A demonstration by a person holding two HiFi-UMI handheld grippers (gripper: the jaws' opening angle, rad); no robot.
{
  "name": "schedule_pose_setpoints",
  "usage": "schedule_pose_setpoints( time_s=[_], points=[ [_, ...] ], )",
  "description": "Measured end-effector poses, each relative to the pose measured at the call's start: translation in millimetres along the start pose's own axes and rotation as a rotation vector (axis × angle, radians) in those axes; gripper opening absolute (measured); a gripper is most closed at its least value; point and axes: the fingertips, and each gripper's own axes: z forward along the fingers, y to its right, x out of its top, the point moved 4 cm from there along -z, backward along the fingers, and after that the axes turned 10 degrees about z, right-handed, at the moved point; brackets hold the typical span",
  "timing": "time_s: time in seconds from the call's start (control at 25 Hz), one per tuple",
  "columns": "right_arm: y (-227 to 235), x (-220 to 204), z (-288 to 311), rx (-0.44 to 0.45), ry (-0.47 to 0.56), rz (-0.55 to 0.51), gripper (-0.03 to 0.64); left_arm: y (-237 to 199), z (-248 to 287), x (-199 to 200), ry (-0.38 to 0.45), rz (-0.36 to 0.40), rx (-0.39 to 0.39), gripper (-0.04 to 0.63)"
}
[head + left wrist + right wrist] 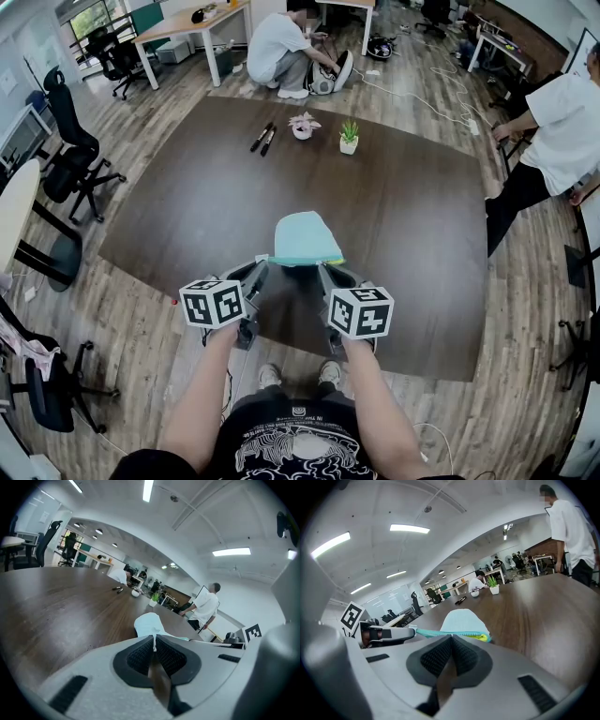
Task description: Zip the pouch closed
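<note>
Now left gripper [153, 640] jaws clamp pouch [149, 623] zip end; right gripper [451, 637] jaws together (pouch just beyond).

The person wears a black T-shirt [291, 442] with short sleeves and a white print across the chest, and pale shoes [270, 375]. The left gripper [259, 272] and the right gripper [328, 275] have light grey moulded shells with narrow dark slots, and each carries a white cube [213, 302] with black square markers. Their pads [140, 656] are black, finely ribbed in a grid and set in a rounded black surround.
</note>
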Motion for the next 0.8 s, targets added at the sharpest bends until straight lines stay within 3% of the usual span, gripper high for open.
schedule_pose_setpoints(
  time_s=[0.8],
  points=[
    [5,3,1,-0.016,-0.002,-0.001,0.000,-11,-2,-1,0.011,-0.030,0.038,0.023]
  ],
)
